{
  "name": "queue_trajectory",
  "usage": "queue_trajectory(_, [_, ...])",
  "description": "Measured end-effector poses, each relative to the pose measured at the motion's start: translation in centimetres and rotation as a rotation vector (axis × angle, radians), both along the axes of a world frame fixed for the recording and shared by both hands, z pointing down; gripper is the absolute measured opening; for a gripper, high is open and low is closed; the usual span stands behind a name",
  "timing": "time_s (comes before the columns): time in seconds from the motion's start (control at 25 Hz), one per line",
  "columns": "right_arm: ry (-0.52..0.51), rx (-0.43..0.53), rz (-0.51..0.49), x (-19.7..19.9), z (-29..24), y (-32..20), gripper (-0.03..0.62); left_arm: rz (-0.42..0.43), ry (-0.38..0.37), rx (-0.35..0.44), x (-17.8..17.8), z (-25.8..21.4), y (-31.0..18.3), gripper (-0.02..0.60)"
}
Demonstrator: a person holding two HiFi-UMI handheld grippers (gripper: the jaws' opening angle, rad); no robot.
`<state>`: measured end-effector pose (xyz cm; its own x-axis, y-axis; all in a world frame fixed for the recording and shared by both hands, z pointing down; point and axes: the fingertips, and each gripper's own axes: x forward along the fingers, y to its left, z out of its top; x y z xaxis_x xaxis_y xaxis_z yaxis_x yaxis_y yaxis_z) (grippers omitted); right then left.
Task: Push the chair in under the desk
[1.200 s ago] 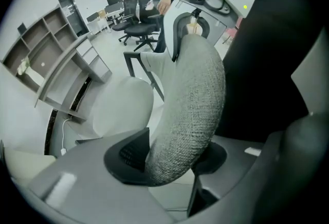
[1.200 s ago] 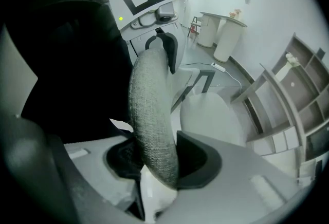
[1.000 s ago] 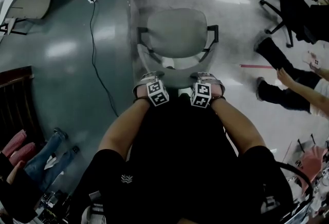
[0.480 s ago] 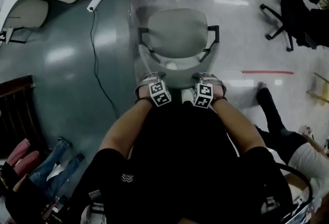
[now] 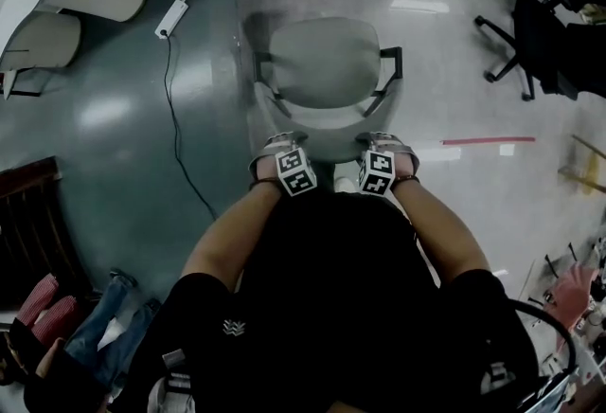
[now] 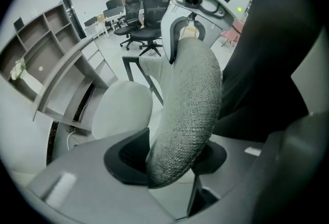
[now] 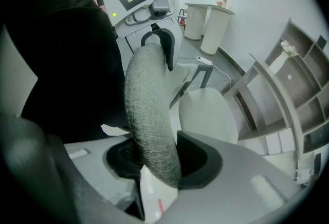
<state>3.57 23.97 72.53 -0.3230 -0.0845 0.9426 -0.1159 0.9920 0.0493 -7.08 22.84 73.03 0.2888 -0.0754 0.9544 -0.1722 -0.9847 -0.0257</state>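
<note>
Grey fabric chair back (image 5: pixel 327 138) in left claw (image 5: pixel 283 140) and right claw (image 5: pixel 383 140)

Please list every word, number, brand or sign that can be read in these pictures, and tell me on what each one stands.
No readable text in any view.
Left marker cube and right marker cube: black-and-white square patterns, not letters.
White emblem on the person's dark clothing: too small to read.
</note>
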Motion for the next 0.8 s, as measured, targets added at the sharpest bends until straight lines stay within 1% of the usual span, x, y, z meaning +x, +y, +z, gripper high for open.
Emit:
queue_trajectory(0.16, [0.017, 0.017, 0.015, -0.4, -0.3, -3.3, 0.156, 0.034, 0.029, 0.012, -0.3, -0.5, -3.2, 0.199])
queue_trajectory(0.32, [0.032, 0.020, 0.026, -0.9, -0.3, -5.9, 0.158, 0.053, 0.034, 0.012, -0.9, -0.5, -5.8, 0.198])
queue_trajectory(0.48, [0.051, 0.016, 0.054, -1.5, 0.4, -8.7, 0.160, 0.043, 0.021, 0.007, -1.5, 0.1, -8.7, 0.199])
queue_trajectory(0.8, [0.043, 0.019, 0.057, -2.3, 1.2, -13.2, 0.161, 0.034, -0.007, -0.011, -2.4, 1.0, -13.2, 0.201])
